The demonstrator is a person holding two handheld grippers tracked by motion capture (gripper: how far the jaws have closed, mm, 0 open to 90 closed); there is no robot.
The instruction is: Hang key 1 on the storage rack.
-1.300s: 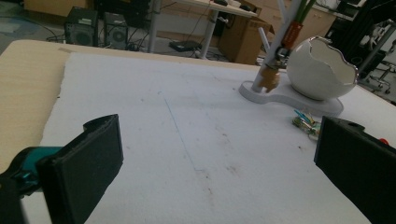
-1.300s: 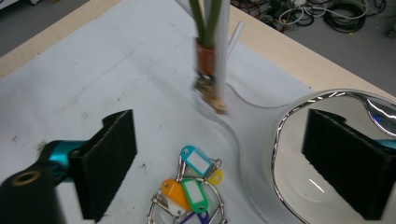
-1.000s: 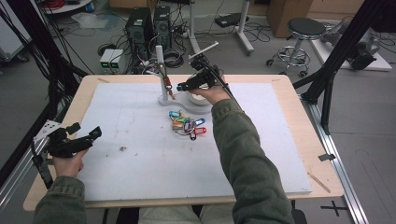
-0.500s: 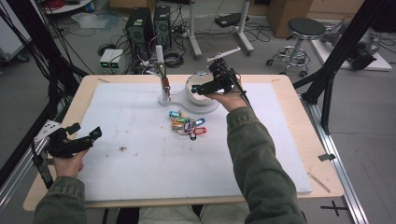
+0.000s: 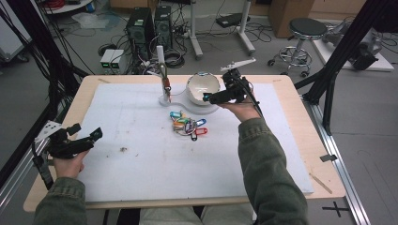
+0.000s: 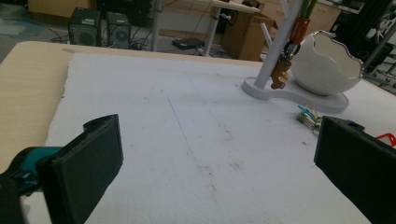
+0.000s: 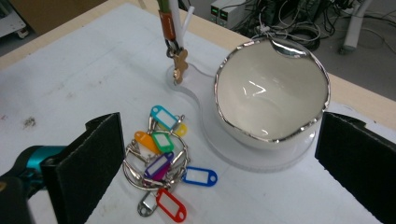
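Note:
A bunch of coloured key tags (image 5: pixel 187 125) on metal rings lies mid-table on the white mat; in the right gripper view the key tags (image 7: pixel 161 158) sit low between the jaws. Behind them a white egg-shaped bowl (image 5: pixel 202 86) with a silvery rim rests on a white base (image 5: pixel 209 109). A thin post (image 5: pixel 162 70) on that base carries an orange tag and a brass key (image 7: pixel 178 66). My right gripper (image 5: pixel 207 97) hovers open just right of the bowl (image 7: pixel 271 93), holding nothing. My left gripper (image 5: pixel 87 131) is open and empty near the table's left edge, facing the bowl (image 6: pixel 327 65).
A white mat (image 5: pixel 141 178) covers most of the wooden table (image 5: pixel 300 112). Small dark specks (image 5: pixel 123 149) mark the mat near the left hand. Computer towers (image 5: pixel 148 23), cables and a stool (image 5: pixel 307 30) stand beyond the far edge. Black frame struts (image 5: pixel 338 70) flank the table.
My right gripper has moved right, from by the post to the right side of the bowl, so the bowl's inside shows. The left gripper has stayed put.

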